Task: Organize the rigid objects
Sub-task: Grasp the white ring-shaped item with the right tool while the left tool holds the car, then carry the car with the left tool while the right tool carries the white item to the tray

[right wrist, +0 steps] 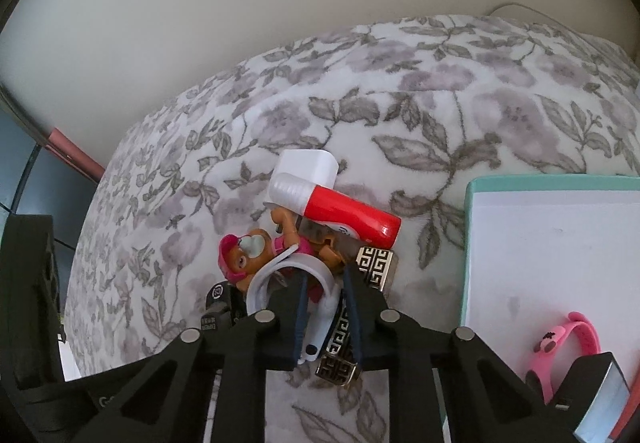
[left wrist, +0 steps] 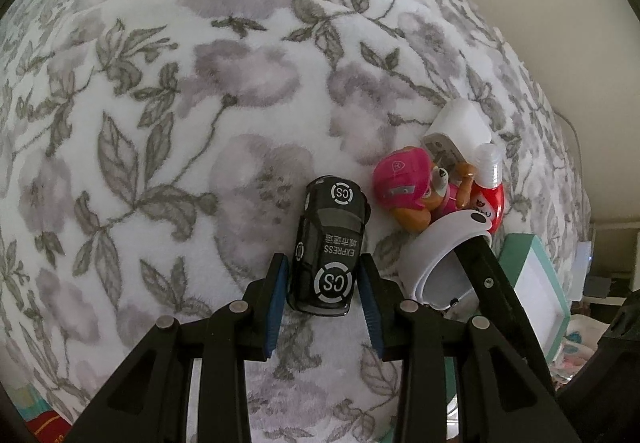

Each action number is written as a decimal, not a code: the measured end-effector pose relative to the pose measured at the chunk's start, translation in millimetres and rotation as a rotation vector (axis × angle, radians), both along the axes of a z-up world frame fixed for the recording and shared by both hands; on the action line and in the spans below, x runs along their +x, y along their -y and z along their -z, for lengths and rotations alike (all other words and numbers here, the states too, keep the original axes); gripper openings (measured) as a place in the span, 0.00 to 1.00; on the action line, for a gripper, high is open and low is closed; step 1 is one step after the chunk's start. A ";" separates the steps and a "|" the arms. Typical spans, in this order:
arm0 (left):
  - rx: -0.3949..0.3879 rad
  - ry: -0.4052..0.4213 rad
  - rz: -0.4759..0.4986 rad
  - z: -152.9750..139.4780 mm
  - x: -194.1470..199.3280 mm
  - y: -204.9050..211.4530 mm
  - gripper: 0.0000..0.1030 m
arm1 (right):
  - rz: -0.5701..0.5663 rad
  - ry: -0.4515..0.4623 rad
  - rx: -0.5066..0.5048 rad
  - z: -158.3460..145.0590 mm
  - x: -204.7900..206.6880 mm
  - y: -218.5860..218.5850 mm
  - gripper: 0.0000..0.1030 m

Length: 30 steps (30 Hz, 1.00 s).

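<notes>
Toy car [left wrist: 327, 249] lengthwise between left gripper [left wrist: 323, 297] pads, pointing away

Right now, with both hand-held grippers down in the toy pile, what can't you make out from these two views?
- Right wrist view: the black toy car is mostly hidden behind the right hand-held gripper, shut on the white plastic band.
- Right wrist view: the pink wristband in the teal-rimmed box is partly covered by a dark object.
- Left wrist view: the black-and-gold patterned block does not show; the white band and gripper finger cover that spot.
</notes>
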<state>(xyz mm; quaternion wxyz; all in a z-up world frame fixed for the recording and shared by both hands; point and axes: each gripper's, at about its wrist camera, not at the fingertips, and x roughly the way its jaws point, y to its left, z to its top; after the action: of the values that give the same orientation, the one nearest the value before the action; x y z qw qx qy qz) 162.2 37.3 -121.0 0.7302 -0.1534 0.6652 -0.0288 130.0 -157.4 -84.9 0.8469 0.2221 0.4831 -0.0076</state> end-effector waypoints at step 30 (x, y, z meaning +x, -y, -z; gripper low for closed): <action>0.175 0.110 0.059 -45.7 -15.9 62.8 0.33 | 0.150 0.038 0.072 -44.7 -68.1 53.8 0.14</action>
<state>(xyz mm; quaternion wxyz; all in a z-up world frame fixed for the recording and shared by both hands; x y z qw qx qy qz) 146.3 -25.5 -75.2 0.7750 -0.0677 0.6283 -0.0002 61.9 -211.2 -40.2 0.8444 0.2881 0.4490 -0.0496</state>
